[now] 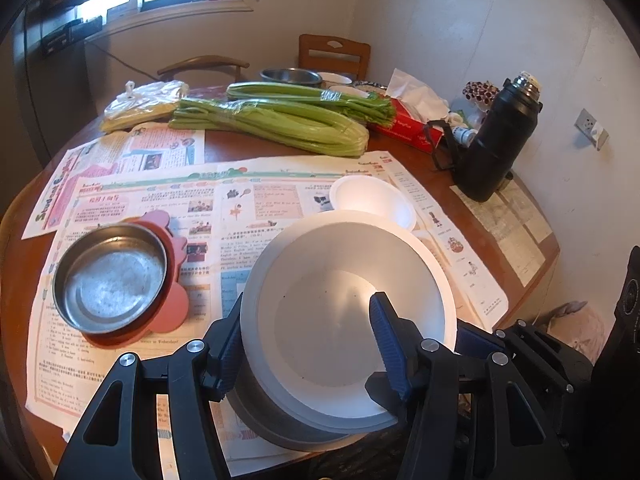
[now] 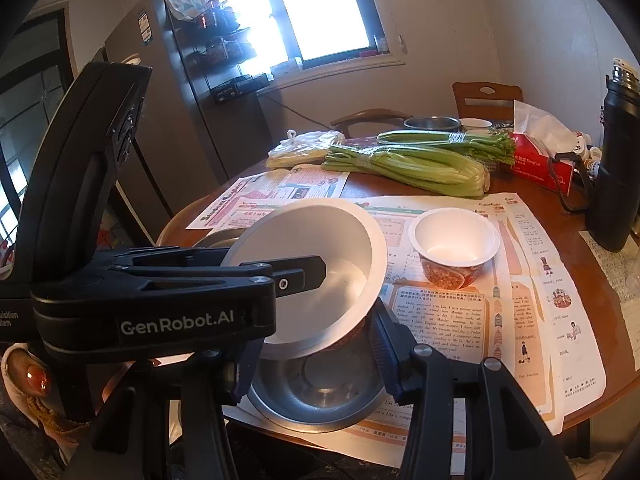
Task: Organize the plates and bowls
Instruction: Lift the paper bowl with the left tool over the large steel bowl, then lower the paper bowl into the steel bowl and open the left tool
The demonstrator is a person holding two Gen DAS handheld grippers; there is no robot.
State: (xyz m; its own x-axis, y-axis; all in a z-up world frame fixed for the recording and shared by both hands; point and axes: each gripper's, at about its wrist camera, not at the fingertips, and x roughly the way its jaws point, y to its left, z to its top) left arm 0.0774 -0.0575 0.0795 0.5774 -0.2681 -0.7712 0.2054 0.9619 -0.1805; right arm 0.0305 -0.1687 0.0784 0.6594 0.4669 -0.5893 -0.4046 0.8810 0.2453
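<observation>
A large white bowl (image 1: pixel 344 280) hangs tilted over a steel bowl (image 1: pixel 280 420) at the table's near edge. My left gripper (image 1: pixel 308 304) is shut on the white bowl (image 2: pixel 320 232), one finger outside its left wall and one inside. From the right wrist view, that inner finger (image 2: pixel 304 276) shows as a black bar in the bowl. My right gripper (image 2: pixel 316 332) is shut on the steel bowl (image 2: pixel 320 392), with a blue pad on each side of it. A small white cup bowl (image 1: pixel 372 200) (image 2: pixel 454 240) stands upright on the newspaper behind. A shallow steel dish (image 1: pixel 110 280) rests on a pink mat.
Newspaper (image 1: pixel 248 200) covers the round wooden table. Celery bunches (image 1: pixel 280 120), a red tissue box (image 1: pixel 404 124) and a black flask (image 1: pixel 500 136) crowd the back and right. More bowls (image 1: pixel 292 76) and two chairs stand at the far side. A person's hand (image 2: pixel 28 372) shows at lower left.
</observation>
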